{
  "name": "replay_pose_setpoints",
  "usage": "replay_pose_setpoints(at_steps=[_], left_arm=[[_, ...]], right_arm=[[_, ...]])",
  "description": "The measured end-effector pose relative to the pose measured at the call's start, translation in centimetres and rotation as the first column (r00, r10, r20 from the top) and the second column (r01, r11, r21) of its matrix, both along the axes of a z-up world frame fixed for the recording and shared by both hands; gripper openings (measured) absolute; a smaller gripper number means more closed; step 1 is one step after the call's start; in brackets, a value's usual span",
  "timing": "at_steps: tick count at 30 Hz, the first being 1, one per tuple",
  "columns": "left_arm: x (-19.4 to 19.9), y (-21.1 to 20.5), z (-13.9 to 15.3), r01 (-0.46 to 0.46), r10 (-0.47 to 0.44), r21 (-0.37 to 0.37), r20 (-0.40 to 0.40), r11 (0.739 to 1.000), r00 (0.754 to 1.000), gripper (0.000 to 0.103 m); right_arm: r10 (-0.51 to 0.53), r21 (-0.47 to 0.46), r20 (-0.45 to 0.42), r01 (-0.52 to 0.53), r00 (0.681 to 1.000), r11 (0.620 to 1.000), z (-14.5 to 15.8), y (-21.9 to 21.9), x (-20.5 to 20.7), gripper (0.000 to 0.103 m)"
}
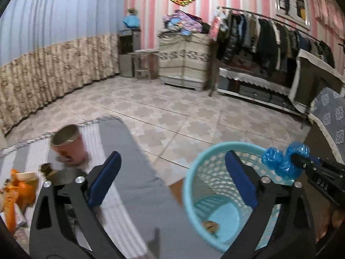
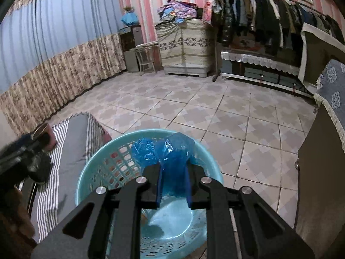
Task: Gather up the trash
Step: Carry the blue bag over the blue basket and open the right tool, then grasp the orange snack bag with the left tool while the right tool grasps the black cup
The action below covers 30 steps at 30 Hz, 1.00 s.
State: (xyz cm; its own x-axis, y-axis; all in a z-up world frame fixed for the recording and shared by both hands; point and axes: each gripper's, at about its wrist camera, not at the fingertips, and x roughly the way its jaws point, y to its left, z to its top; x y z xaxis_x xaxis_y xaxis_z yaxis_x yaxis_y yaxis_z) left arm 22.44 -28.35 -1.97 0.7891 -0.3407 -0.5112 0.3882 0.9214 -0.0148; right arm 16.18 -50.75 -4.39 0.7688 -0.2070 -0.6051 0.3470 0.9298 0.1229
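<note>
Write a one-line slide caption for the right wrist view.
Right gripper holds crumpled blue plastic wrap above the light-blue plastic lattice wastebasket on the tiled floor.

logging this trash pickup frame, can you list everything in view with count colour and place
basket: 1, light blue, on the tiled floor beside the striped cloth; one small brownish scrap at its bottom
plastic wad: 1, blue, crumpled, over the basket
can: 1, pink with open top, on the striped cloth
orange wrapper: 1, orange, left edge of the cloth
striped cloth: 1, grey and white, left foreground
clothes rack: 1, dark garments, back right wall
covered cabinet: 1, beige cover, back wall
left gripper: 1, black with blue pads, open, nothing between
right gripper: 1, black, shut on plastic wad
</note>
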Motion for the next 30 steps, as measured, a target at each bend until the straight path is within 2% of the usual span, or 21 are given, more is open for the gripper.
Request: replay_pose_setpoints(at_steps=[5, 9, 11, 13, 16, 19, 24, 30], left_arm=[[-1.1, 3.2, 0.7, -0.058, 0.057, 0.028, 0.031, 0.998, 0.998, 0.098], [-1.7, 6.2, 1.2, -0.096, 0.095, 0.012, 0.023, 0.995, 0.995, 0.098], [-1.9, 7.4, 1.4, -0.113, 0.113, 0.009, 0.026, 0.994, 0.993, 0.098], [-2.2, 9.0, 1.6, -0.137, 0.137, 0.010, 0.034, 0.990, 0.990, 0.098], [-2.6, 11.1, 1.8, -0.167, 0.166, 0.010, 0.036, 0.986, 0.985, 0.098], [-2.8, 12.9, 2.0, -0.193, 0.192, 0.017, 0.040, 0.981, 0.981, 0.098], [-3.2, 16.9, 1.9, -0.255, 0.253, 0.039, 0.043, 0.966, 0.966, 0.098], [-2.6, 22.6, 0.6, -0.343, 0.344, 0.069, 0.006, 0.937, 0.939, 0.098]], right_arm=[[0.040, -0.023, -0.019, -0.041, 0.999, 0.999, -0.4, 2.0, 1.0, 0.017], [0.060, -0.020, -0.022, -0.060, 0.998, 0.998, -0.7, 3.1, 1.2, 0.019], [0.054, -0.022, -0.031, -0.055, 0.998, 0.998, -0.9, 3.2, 1.3, 0.029], [0.053, -0.024, -0.029, -0.054, 0.998, 0.998, -1.1, 3.3, 1.4, 0.056], [0.038, -0.040, -0.022, -0.039, 0.999, 0.998, -1.0, 3.6, 1.2, 0.067], [0.027, -0.060, -0.013, -0.028, 1.000, 0.998, -0.8, 3.6, 1.0, 0.084], [0.019, -0.121, 0.010, -0.018, 1.000, 0.992, 0.2, 4.8, 0.7, 0.090], [0.049, -0.170, 0.022, -0.045, 0.999, 0.984, 1.0, 7.8, 0.6, 0.091]])
